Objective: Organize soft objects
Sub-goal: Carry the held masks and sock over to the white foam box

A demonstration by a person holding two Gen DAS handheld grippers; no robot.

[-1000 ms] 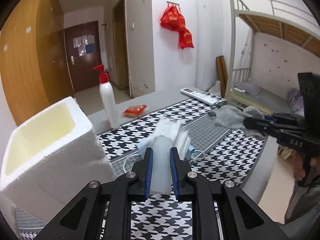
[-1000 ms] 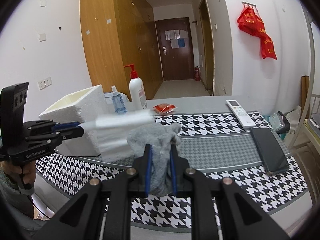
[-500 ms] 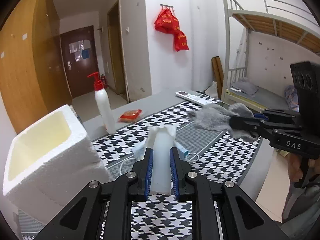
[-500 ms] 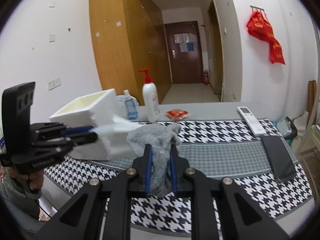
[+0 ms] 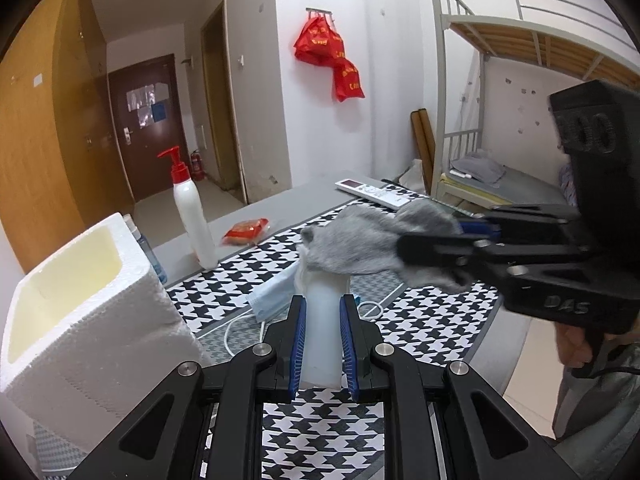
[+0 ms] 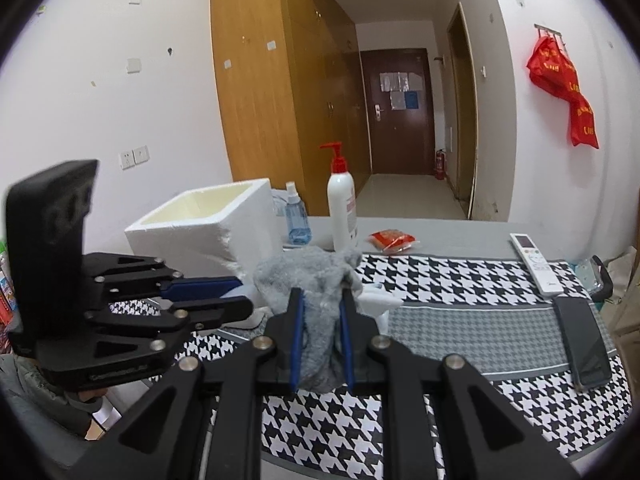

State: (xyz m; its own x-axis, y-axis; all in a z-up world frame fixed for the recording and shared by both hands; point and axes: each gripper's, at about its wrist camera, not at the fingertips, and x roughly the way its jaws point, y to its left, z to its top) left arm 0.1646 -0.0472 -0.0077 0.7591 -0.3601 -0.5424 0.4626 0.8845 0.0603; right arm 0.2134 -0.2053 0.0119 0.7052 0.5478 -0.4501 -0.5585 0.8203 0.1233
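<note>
The jaws of the left gripper (image 5: 322, 320) are clamped on a white soft cloth (image 5: 322, 332), which stands up between the blue pads. The jaws of the right gripper (image 6: 322, 320) are clamped on a grey fuzzy cloth (image 6: 316, 280). In the left wrist view the grey cloth hangs just above and ahead of the left jaws, touching or almost touching the top of the white cloth. Left of the left jaws stands an open white foam box (image 5: 84, 300). Under both grippers is a houndstooth table cover (image 6: 460, 276). A blue face mask (image 5: 268, 294) lies on it just ahead of the left jaws.
</note>
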